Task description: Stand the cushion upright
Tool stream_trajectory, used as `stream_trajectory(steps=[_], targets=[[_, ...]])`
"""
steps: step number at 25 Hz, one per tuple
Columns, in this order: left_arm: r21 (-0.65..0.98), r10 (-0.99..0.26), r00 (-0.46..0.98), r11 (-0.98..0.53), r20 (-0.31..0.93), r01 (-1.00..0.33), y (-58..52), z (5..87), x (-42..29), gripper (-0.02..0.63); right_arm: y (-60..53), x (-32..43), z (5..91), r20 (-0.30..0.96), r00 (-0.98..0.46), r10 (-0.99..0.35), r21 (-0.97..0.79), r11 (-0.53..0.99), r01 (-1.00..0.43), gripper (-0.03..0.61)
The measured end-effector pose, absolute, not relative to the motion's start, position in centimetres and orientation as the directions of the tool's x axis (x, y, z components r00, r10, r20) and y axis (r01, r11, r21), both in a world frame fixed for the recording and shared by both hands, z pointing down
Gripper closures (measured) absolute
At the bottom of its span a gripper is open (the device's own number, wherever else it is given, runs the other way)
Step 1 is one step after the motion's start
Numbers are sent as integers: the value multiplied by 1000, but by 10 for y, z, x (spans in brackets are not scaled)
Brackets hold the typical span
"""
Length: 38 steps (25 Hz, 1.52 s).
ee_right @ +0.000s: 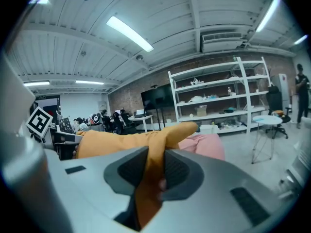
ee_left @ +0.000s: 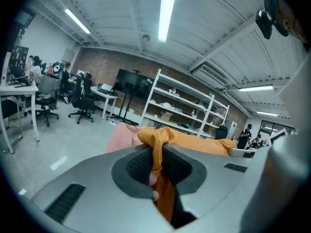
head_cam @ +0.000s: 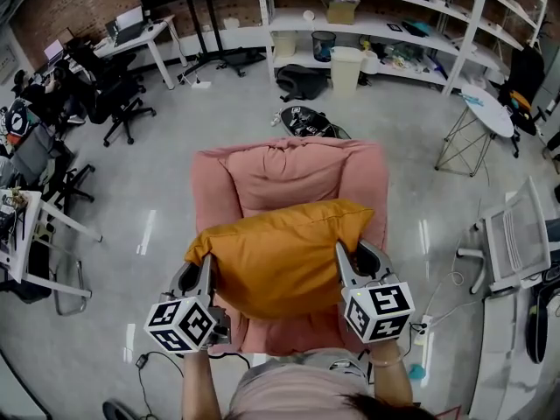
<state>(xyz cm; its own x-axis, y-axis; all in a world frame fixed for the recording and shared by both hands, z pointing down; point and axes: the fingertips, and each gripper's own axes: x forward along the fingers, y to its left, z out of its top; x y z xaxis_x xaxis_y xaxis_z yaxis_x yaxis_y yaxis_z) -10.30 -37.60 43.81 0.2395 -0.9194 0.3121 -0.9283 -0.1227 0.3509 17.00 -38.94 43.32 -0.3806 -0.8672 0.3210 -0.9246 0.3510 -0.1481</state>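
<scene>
Because a soft pad sags when it is gripped at one point, the orange cushion is taken at both ends. The left gripper has its jaws narrowed on a bunched fold at the cushion's left end, and the right gripper pinches the right end the same way. In each gripper view, fabric is squeezed between the dark pads and spills out past them. The cushion hangs between the two grippers over the seat of the pink armchair. Its far long edge is near the foot of the backrest and its near edge is over the seat's front edge. Whether it touches the seat I cannot tell. This two-ended hold likely serves to tip it up against the backrest.

Well behind the armchair, a white bin stands on the floor at the shelving. A black mesh basket sits on a low shelf and a cardboard box on the shelf above. What they contain cannot be made out.
</scene>
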Motion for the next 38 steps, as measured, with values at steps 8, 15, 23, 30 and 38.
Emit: stream_trajectory(steps=[8, 15, 23, 30, 38], targets=[[328, -920, 245, -140, 306, -934, -419, 431, -94, 571, -428, 181, 436, 323, -398, -859, -183, 356, -916, 486], [319, -916, 253, -150, 312, -936, -452, 437, -86, 571, -459, 188, 446, 340, -410, -846, -208, 357, -911, 486], [313, -906, 270, -167, 326, -935, -492, 441, -79, 571, -489, 196, 455, 342, -404, -848, -234, 340, -911, 486], [296, -897, 293, -196, 332, -935, -525, 448, -64, 571, -512, 211, 467, 353, -393, -849, -261, 313, -913, 485], [290, -890, 301, -204, 343, -935, -559, 458, -59, 571, -540, 217, 480, 361, -387, -848, -269, 303, -914, 483]])
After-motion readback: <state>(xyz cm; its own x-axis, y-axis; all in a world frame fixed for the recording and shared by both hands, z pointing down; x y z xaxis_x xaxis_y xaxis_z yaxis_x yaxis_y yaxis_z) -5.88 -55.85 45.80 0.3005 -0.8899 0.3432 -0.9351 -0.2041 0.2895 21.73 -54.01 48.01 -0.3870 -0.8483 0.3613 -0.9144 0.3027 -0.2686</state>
